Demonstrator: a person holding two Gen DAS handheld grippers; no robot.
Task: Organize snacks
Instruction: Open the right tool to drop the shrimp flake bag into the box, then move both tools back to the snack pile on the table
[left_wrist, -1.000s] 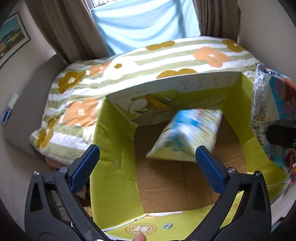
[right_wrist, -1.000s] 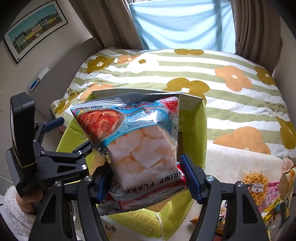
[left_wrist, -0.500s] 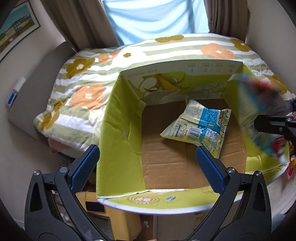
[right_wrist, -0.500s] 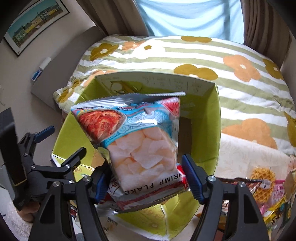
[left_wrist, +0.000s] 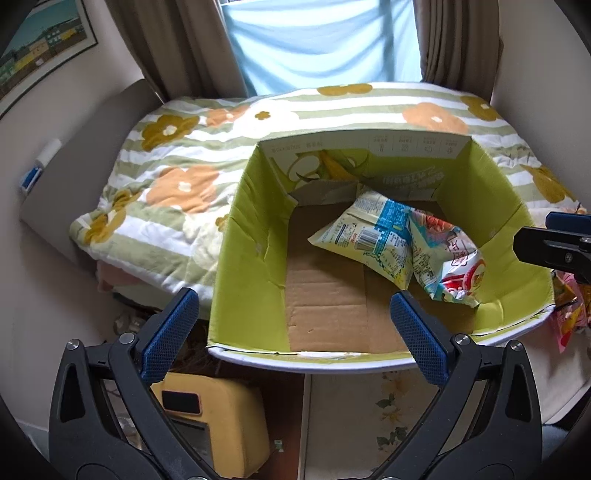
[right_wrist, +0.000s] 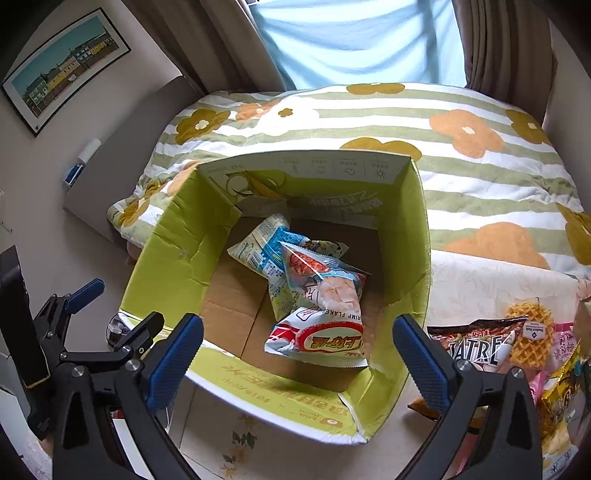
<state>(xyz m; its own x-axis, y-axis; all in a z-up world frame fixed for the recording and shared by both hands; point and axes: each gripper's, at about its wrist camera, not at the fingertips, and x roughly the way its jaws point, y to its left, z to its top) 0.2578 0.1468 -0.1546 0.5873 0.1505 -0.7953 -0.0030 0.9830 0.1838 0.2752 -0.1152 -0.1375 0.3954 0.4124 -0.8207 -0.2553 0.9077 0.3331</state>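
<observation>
The right tool (right_wrist: 297, 354) hovers over the green box (right_wrist: 177, 266), its jaws opening with nothing between them. The shrimp flake bag (right_wrist: 325, 317) lies inside, overlapping the blue-and-white packet (right_wrist: 264, 251). The left tool (left_wrist: 295, 328) is spread, empty.

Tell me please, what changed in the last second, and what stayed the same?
The right gripper, jaws opening, let go of the shrimp flakes bag; it fell into the green cardboard box, onto the yellow-blue snack packet. The left gripper stayed open and empty.
</observation>
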